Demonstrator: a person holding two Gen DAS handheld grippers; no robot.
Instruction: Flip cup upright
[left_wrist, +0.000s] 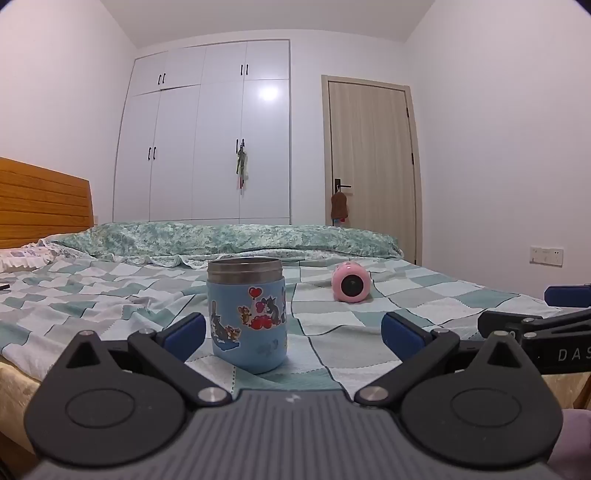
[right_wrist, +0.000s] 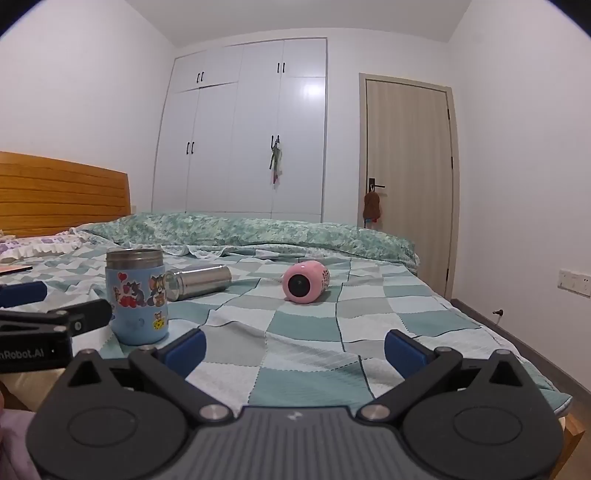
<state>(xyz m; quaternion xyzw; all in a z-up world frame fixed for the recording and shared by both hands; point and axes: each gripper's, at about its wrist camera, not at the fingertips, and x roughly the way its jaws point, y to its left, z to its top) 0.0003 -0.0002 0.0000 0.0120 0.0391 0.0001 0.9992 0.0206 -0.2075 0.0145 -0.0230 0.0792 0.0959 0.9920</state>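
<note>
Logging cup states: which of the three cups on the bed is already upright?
The blue cartoon cup stands upright; the steel cup and pink cup lie on their sides.

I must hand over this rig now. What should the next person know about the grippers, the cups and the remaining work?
Left gripper: open, empty, just in front of the blue cup, not touching it.
Right gripper: open, empty, facing the bed.
Blue cup: upright, open end up, near the bed's front edge.
Pink cup: on its side farther back, one round end toward the cameras.
Steel cup: on its side behind the blue one; hidden in the left view.
Done: blue cup stands. Left: probably stand up the pink and steel ones.
</note>
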